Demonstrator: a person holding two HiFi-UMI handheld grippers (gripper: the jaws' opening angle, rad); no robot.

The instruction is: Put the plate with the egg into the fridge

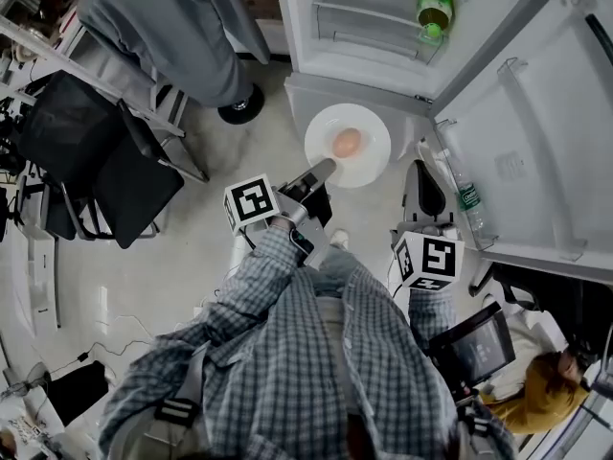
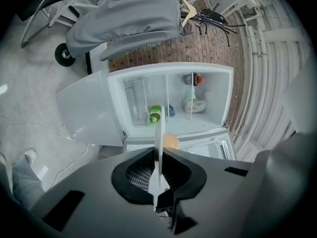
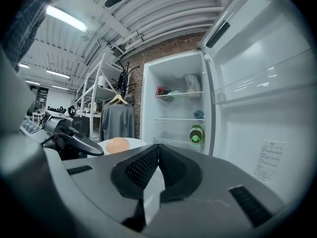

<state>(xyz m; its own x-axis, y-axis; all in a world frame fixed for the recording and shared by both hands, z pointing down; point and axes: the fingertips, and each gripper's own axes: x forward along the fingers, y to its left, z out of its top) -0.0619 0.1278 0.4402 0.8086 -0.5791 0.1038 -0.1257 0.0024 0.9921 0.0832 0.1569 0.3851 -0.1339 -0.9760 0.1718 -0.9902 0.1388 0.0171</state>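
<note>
A white plate (image 1: 369,156) with a brown egg (image 1: 347,143) on it hangs in front of the open fridge (image 1: 383,27). My left gripper (image 1: 321,172) is shut on the plate's near rim. In the left gripper view the plate (image 2: 159,148) stands edge-on between the jaws, and the egg (image 2: 171,141) shows just right of it. My right gripper (image 1: 422,195) is to the right of the plate, near the fridge door (image 1: 536,142). Its jaws meet with nothing between them. From the right gripper view the egg (image 3: 117,145) and the plate (image 3: 136,144) lie to the left.
A green bottle (image 1: 434,8) lies on a fridge shelf, and another bottle (image 1: 467,199) stands in the door rack. A rack with a grey jacket (image 1: 182,27) and black chairs (image 1: 86,151) stand at the left. A person (image 1: 536,391) sits at lower right.
</note>
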